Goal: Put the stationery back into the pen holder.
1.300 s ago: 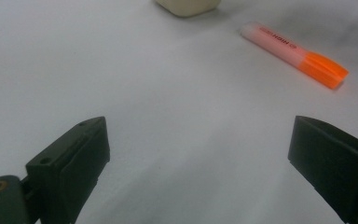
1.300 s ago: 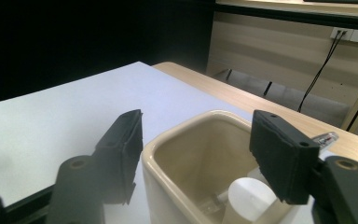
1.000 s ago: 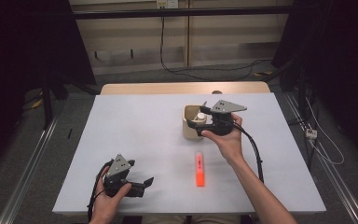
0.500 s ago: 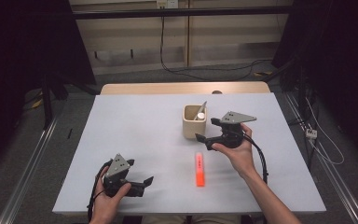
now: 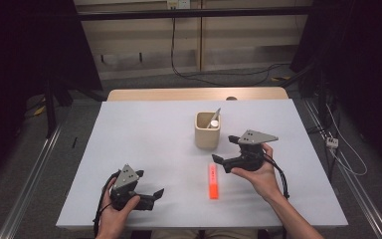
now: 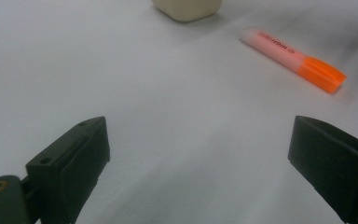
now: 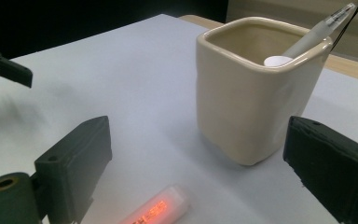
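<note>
A cream square cup (image 5: 207,132) stands mid-table, with a grey pen (image 5: 215,117) leaning in it beside a white round-topped item (image 7: 277,60). An orange highlighter (image 5: 213,181) lies flat in front of the cup. My right gripper (image 5: 224,149) hovers open just right of the highlighter, near the cup, its jaws empty. In the right gripper view the cup (image 7: 256,93) is close ahead and the highlighter (image 7: 156,210) lies below the jaws. My left gripper (image 5: 154,196) rests open at the front left, with the highlighter (image 6: 293,58) farther off.
The white table (image 5: 144,139) has bare surface on its left half and behind the cup. Its wooden far edge (image 5: 194,93) meets a dark floor with cables. Metal rails run along both sides of the table.
My right gripper has drawn back from over the cup toward the person and dropped lower, with nothing in it. The pen stays in the cup. The left gripper has not moved.
</note>
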A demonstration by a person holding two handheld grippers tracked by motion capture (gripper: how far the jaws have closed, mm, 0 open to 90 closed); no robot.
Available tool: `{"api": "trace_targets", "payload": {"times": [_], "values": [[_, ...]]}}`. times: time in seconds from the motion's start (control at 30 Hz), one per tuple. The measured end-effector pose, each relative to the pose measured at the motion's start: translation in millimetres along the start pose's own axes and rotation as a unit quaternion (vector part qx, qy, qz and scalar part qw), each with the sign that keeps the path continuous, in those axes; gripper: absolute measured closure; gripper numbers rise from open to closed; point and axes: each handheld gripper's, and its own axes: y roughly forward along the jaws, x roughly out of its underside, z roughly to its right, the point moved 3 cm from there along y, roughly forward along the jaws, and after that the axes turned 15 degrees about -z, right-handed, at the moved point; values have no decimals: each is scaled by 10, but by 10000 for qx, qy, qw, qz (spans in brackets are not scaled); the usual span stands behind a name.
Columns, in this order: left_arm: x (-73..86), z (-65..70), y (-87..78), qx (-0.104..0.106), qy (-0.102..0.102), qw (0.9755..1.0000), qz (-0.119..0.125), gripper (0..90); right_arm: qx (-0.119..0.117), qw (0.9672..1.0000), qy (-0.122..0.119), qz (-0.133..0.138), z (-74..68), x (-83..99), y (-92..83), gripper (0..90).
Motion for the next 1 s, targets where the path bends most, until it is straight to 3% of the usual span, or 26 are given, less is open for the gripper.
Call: {"api": "trace_targets", "payload": {"times": [0.27,0.4,0.6,0.67,0.73,0.8,0.87,0.9,0.93,1.0], "values": [[-6,9,11,9,34,10000,7,53,-108,9999,70,-105,-113,140,-75,96],[-2,14,17,31,33,10000,-4,53,-207,9996,87,-142,-160,215,-117,217],[2,-10,6,-7,17,10000,-30,53,-104,9996,-35,-242,-217,331,-140,298],[-3,1,11,17,23,10000,-18,53,-105,9987,-173,-467,-233,366,-143,430],[-11,9,24,20,52,10000,-51,53,-71,9974,-277,-665,-256,392,-132,456],[-14,14,31,28,78,10000,-50,53,-176,9971,-304,-673,-274,412,-130,591],[-15,17,32,37,63,10000,-47,53,-231,9970,-319,-661,-291,421,-129,646],[-14,12,29,24,75,10000,-61,53,-349,9963,-353,-701,-301,425,-131,730],[-11,9,28,25,71,10000,-64,53,-492,9957,-363,-701,-315,426,-131,749],[-4,6,24,38,43,10000,-54,53,-516,9952,-399,-732,-342,431,-130,822]]}}
